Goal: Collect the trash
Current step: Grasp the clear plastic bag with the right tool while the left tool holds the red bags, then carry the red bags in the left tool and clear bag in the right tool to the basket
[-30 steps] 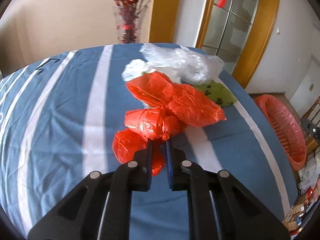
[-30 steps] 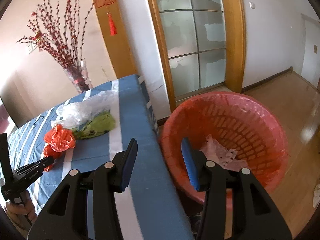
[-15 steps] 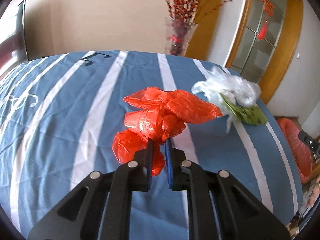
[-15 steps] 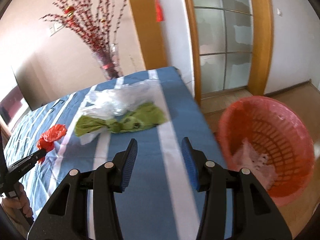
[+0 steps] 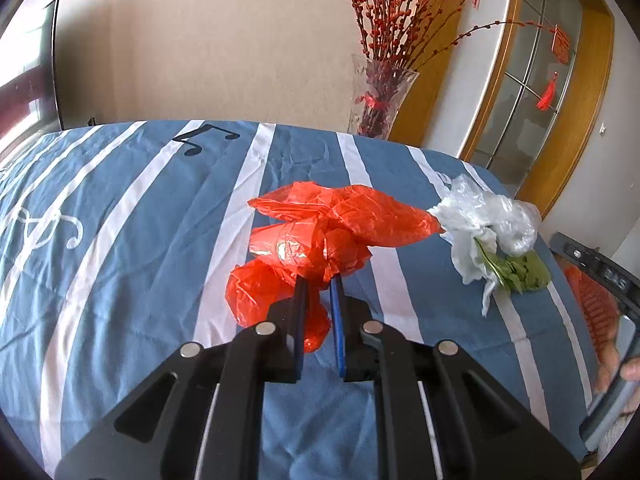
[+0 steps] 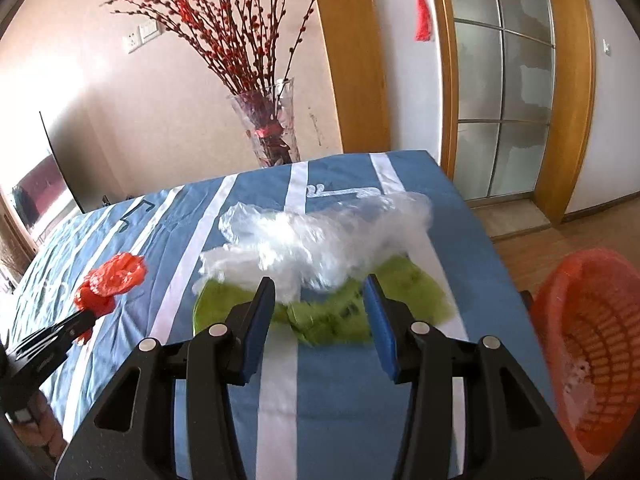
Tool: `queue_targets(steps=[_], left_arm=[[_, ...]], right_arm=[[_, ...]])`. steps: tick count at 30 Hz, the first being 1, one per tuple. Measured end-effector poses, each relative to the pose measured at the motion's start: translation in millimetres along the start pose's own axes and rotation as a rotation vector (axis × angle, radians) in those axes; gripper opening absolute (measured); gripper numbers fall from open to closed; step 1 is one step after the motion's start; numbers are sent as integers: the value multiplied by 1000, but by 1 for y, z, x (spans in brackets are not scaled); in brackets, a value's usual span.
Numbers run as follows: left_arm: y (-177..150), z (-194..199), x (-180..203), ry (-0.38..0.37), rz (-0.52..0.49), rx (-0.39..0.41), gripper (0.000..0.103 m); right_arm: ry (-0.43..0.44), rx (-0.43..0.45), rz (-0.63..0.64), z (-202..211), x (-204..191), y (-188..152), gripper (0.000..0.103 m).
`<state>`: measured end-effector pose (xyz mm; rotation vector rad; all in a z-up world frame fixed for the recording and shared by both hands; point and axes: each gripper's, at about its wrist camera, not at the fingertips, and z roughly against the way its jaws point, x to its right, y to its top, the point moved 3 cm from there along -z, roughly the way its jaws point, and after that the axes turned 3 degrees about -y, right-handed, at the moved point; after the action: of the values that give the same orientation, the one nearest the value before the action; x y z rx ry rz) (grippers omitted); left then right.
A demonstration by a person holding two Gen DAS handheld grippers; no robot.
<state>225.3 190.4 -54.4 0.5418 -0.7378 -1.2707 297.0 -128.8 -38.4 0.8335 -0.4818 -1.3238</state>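
A: What is the left gripper [image 5: 319, 280] doing?

B: Its jaws are drawn nearly together and pinch a fold of the red plastic bag [image 5: 320, 236]. The bag is crumpled and bulges out ahead of the tips, over the middle of the table [image 5: 120, 240], which wears a blue cloth with white stripes.

A: And the right gripper [image 6: 320, 292]?

B: Its jaws are spread, with nothing between the blue pads. It points down at the heap by the table's right edge: a clear plastic bag [image 6: 320, 236] lying on top of a green bag [image 6: 320, 312]. The pads touch neither one.

A: How close is that heap to the red bag?

B: Just beside it in the left wrist view; the red bag's far tip almost meets the clear plastic. From the right wrist view there is blue cloth between them.

A: Where does the trash go?

B: A red basket [image 6: 592, 340] stands on the wooden floor off the table's right edge, with some pale scraps inside.

A: Anything else around?

B: A glass vase [image 6: 272, 124] of red-berried branches stands past the table's far edge, against the wall.
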Motion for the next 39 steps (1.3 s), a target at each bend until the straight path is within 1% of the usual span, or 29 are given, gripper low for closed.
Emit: queue_targets(steps=[4,7,9,10,11,17,25,26,28,32,33,34,35,36,37,38,39], left_arm=[[6,-6,-4,1,-2,-1,13],[10,-9,-7,-4,4,-5,13],[10,-10,-8,-6,5,-6,13],[11,-11,-8,-9,0,-5,13],[11,-12,-7,-10,-2,-7,13],[11,-12,-2,-20,-10,-8,13],[13,1,14,-45,-29,15,11],[14,3,18,-49,-36,20,11],[14,7,24,-53,-49,28,7],[13,9,30,-40,-56,28,7],[13,7,28,-30,-51,23,10],[12,3,26,-20,-47,10,24],[11,-3,24,-9,-43,-6,34],[11,-7,22,3,-40,-10,48],[10,-12,20,24,-41,-13,52],[10,-16,19,35,-45,-18,53],[10,-21,18,43,-46,-25,59]], right_arm=[[22,-16,-21,-19,-3,8,47],[0,-47,-3,-35,-6,9,45],[-7,-79,13,-43,-7,6,29],[-12,-94,26,-46,-8,4,10],[-20,-100,38,-47,-8,2,3],[-19,-31,35,-24,-2,5,1],[-18,77,21,27,13,18,1],[-19,86,21,32,15,18,1],[-25,101,20,43,19,18,1],[-30,114,13,54,27,17,1],[-32,114,13,56,29,16,1],[-34,113,12,57,30,15,1],[-35,110,11,56,31,14,1],[-36,106,10,57,31,12,1],[-36,101,8,55,32,10,1],[-36,97,7,54,32,9,1],[-36,94,6,54,32,8,1]])
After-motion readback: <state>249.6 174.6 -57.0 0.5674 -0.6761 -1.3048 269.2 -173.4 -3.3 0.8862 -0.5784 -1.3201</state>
